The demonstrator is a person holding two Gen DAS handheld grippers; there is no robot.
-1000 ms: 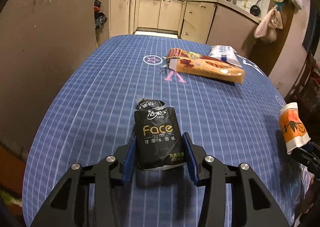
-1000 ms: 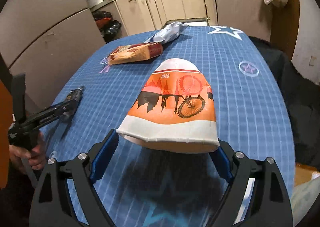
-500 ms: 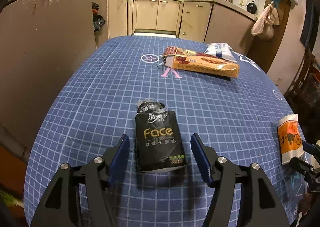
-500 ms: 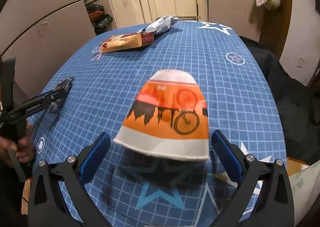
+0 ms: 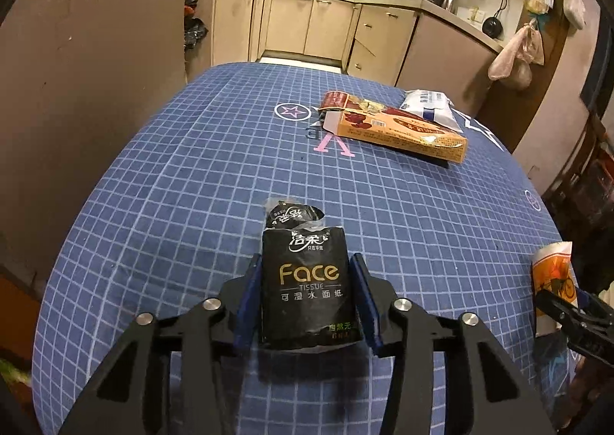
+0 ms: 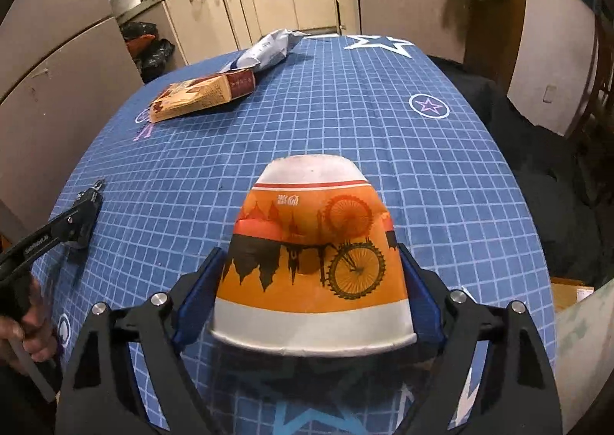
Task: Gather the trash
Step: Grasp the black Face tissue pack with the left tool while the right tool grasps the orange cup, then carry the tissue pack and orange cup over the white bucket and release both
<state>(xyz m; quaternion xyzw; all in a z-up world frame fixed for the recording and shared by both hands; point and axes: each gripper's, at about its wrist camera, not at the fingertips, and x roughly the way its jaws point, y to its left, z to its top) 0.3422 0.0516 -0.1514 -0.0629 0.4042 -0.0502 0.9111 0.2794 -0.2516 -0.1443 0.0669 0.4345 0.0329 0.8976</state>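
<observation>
A black "Face" tissue pack (image 5: 309, 281) lies on the blue checked tablecloth (image 5: 184, 174), its torn end pointing away. My left gripper (image 5: 307, 262) straddles it, jaws closing, with the blue pads against both of the pack's sides. In the right wrist view an orange and white paper cup (image 6: 311, 243) with a bicycle print lies on its side, rim toward the camera. My right gripper (image 6: 310, 252) is closing on it, pads touching its flanks. The cup (image 5: 552, 274) also shows at the right edge of the left wrist view.
An orange snack box (image 5: 399, 128) and a white-blue packet (image 5: 426, 107) lie at the far side of the table. Beige kitchen cabinets (image 5: 314, 28) stand behind. A tall brown panel (image 5: 76, 89) rises at the left. A hand (image 6: 27, 327) holds the left gripper's handle.
Half a second ago both grippers stood wide, clear of the pack and the cup. Both have since come in against their objects, much as they were a second ago.
</observation>
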